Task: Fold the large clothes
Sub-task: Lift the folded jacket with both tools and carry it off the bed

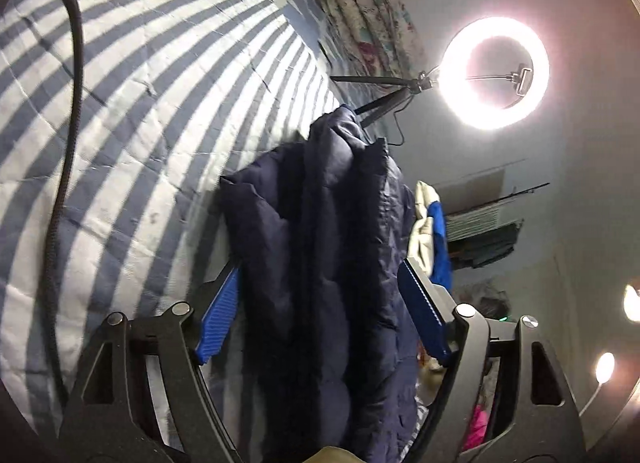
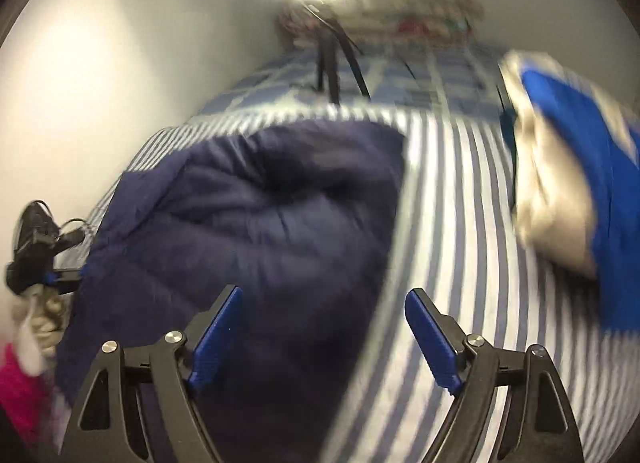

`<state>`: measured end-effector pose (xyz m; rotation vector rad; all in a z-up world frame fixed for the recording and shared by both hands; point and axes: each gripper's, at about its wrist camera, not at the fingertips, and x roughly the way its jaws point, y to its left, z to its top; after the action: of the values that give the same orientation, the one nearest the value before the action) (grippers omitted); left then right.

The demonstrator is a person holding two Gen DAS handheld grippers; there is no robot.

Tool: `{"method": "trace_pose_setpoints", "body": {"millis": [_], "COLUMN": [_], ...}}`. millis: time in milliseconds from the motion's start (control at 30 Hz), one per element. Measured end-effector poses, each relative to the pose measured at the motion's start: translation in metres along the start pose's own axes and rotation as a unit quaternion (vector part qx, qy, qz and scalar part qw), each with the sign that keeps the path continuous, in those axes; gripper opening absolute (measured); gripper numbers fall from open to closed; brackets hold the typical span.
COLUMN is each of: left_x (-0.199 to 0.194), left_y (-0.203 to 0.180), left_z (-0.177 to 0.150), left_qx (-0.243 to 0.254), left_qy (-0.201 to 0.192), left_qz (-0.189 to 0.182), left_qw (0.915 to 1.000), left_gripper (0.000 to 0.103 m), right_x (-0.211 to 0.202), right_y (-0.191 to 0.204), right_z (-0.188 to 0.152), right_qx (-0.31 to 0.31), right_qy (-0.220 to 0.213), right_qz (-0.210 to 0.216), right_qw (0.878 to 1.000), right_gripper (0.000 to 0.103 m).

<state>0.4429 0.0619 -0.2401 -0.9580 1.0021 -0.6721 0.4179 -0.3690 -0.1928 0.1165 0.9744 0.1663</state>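
Note:
A dark navy puffer jacket (image 1: 320, 255) lies folded on a blue-and-white striped bedspread (image 1: 140, 103). In the left wrist view my left gripper (image 1: 320, 303) is open, its blue pads (image 1: 218, 319) standing either side of the jacket without pinching it. In the right wrist view the jacket (image 2: 248, 223) is a bulky mound on the bedspread (image 2: 460, 263). My right gripper (image 2: 324, 327) is open and empty, just above the jacket's near right edge. The left gripper (image 2: 48, 275) shows at the jacket's far left edge. The right view is blurred by motion.
A blue and cream garment (image 2: 568, 183) lies bunched on the bed to the right; it also shows in the left wrist view (image 1: 432, 231). A ring light (image 1: 494, 73) on a tripod stands on the bed. A floral quilt (image 1: 368, 11) lies at the head. Pink cloth (image 2: 20, 383) lies at left.

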Motion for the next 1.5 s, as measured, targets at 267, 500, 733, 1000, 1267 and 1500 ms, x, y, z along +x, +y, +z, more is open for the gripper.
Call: {"method": "trace_pose_setpoints", "body": {"millis": [267, 500, 733, 1000, 1267, 1500], "left_x": [0.019, 0.046, 0.061, 0.055, 0.042, 0.032], "left_y": [-0.010, -0.030, -0.052, -0.118, -0.172, -0.221], "left_z": [0.001, -0.003, -0.006, -0.030, -0.087, -0.131], "left_qx": [0.015, 0.055, 0.104, 0.184, 0.228, 0.260], "left_qy": [0.022, 0.035, 0.041, 0.030, 0.046, 0.050], "left_qz": [0.021, 0.068, 0.131, 0.197, 0.207, 0.188], "left_qw": [0.9994, 0.9956, 0.9850, 0.9626, 0.9504, 0.9458], "left_gripper": [0.079, 0.079, 0.041, 0.015, 0.014, 0.014], "right_x": [0.010, 0.021, 0.048, 0.004, -0.075, -0.143], "right_y": [-0.064, -0.072, -0.059, -0.005, 0.020, 0.005], "right_z": [-0.043, -0.042, -0.031, -0.013, -0.031, -0.064], "right_qx": [0.137, 0.172, 0.199, 0.122, 0.059, 0.047], "right_qy": [0.029, 0.020, 0.049, 0.026, 0.009, -0.011], "right_qz": [0.096, 0.159, 0.213, 0.098, 0.032, 0.004], "right_qw": [0.985, 0.972, 0.955, 0.987, 0.998, 0.999], "right_gripper": [0.086, 0.085, 0.045, 0.016, 0.014, 0.013]}}
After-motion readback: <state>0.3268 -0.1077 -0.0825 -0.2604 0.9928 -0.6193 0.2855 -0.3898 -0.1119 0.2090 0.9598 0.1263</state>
